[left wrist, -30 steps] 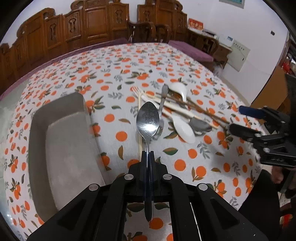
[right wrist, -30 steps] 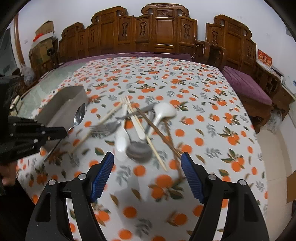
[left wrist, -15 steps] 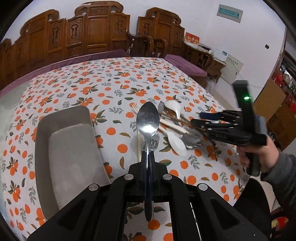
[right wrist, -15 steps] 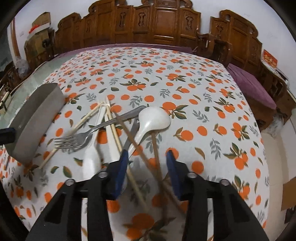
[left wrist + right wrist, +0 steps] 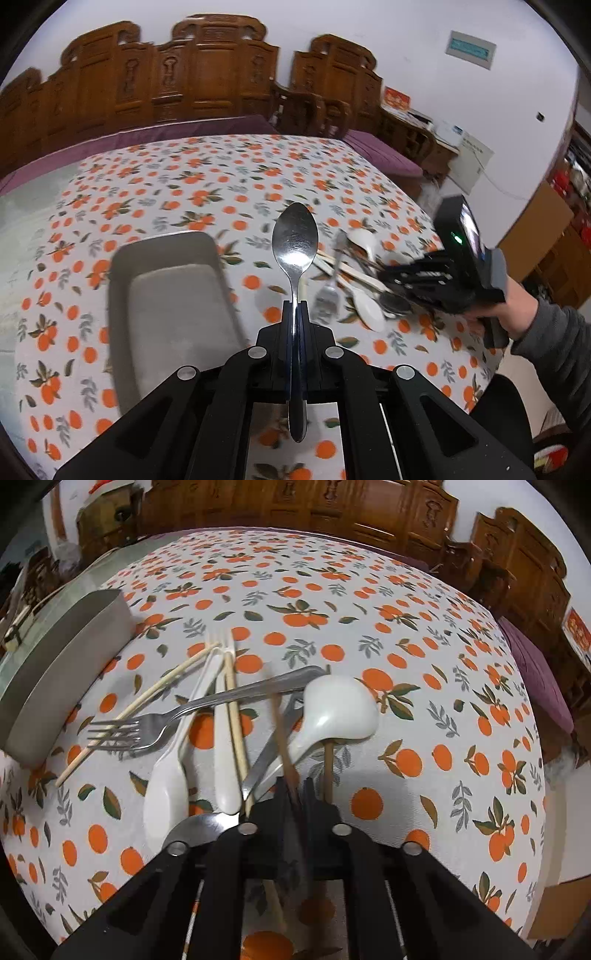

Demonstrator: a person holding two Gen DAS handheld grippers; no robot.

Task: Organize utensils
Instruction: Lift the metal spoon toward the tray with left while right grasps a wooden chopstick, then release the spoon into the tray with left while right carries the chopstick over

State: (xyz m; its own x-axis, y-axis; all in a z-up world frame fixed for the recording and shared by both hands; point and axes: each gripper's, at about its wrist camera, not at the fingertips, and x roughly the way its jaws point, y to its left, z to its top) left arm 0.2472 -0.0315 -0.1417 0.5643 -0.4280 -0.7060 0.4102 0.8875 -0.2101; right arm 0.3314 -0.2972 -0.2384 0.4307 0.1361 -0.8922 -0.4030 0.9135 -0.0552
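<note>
left gripper (image 5: 294,314) clamps metal spoon (image 5: 295,243), bowl up, ready for the grey tray (image 5: 173,295) | right gripper (image 5: 295,790) has just closed on a brown chopstick (image 5: 280,731) in the pile

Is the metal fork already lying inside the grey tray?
No, the metal fork lies on the tablecloth across the white spoon handles, beside the grey tray, not in it.

Your worktop (image 5: 424,672), under an orange-print cloth, carries a grey tray (image 5: 177,295) and, near it, a heap of cutlery: fork (image 5: 177,716), white spoons (image 5: 340,709), chopsticks (image 5: 147,698).
</note>
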